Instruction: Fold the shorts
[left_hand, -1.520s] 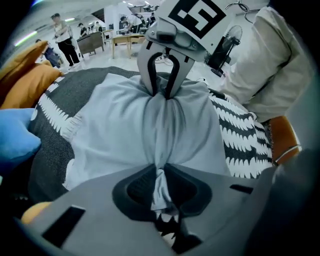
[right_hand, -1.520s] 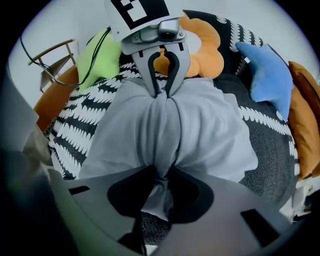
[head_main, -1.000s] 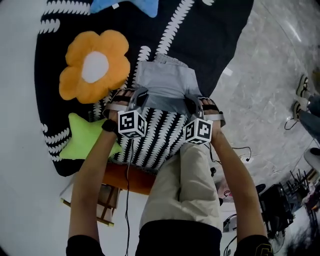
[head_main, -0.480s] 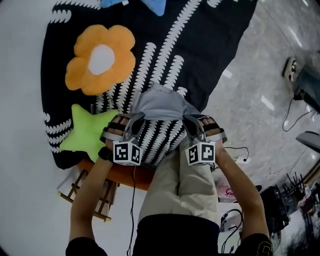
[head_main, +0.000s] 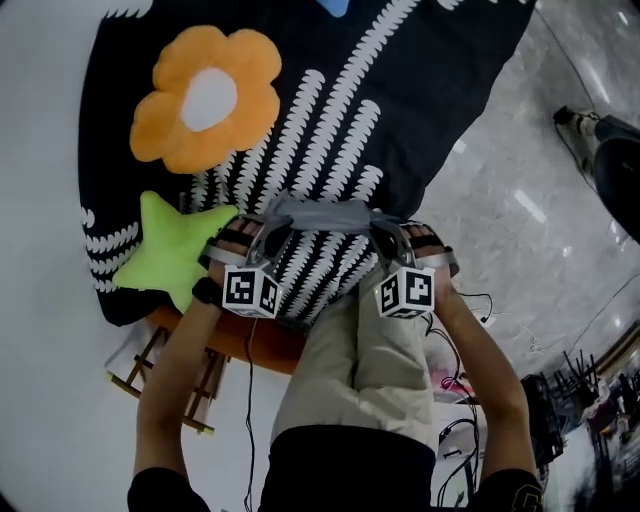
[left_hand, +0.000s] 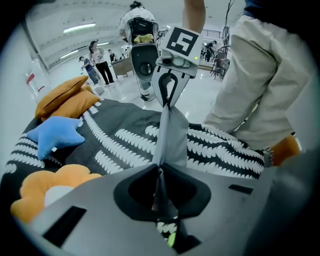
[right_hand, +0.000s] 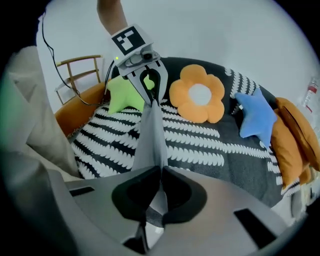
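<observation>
The left hand-held gripper (head_main: 270, 222) and the right hand-held gripper (head_main: 388, 228) each pinch the grey shorts (head_main: 325, 213), stretched between them mid-frame over the black patterned blanket (head_main: 420, 90).

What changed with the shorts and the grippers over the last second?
The left gripper and right gripper have lifted the grey shorts and drawn them toward the near edge of the blanket. The cloth, earlier spread flat, is now a narrow band stretched between them. Both stay shut on it. The flower cushion and star cushion lie as before.
</observation>
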